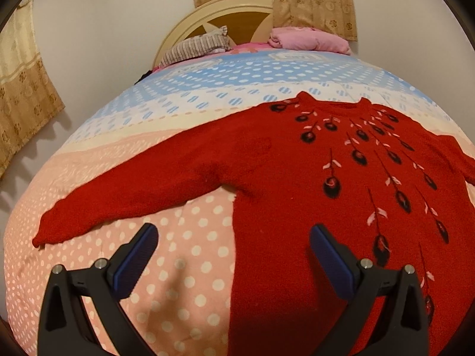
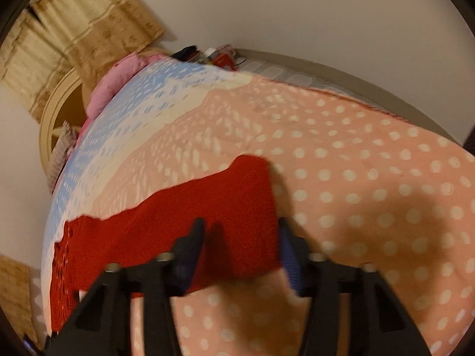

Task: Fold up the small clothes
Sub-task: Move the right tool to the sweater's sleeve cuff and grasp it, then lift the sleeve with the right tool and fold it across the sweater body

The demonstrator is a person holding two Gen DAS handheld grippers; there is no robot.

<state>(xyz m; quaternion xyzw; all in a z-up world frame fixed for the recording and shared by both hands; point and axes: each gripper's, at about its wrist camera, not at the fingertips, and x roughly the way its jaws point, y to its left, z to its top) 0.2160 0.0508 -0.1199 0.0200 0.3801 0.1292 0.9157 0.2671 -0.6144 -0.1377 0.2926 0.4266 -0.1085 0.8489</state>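
The red sweater (image 1: 297,178) lay flat and face up on the dotted bedspread (image 1: 190,267), both sleeves spread out toward the bed's two side edges, so no fold was made yet. The left gripper (image 1: 234,234) hovered open over the sweater's side hem, touching nothing. The right gripper (image 2: 242,225) stood with its jaws on both sides of the right sleeve's cuff (image 2: 249,195); whether the pads already pressed the cloth, I could not tell. All folding seemed still to come

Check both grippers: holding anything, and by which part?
Left gripper: open above the sweater's side edge, nothing held. Right gripper: fingers straddle the cuff end of a sleeve; blur hides whether the pads press it.
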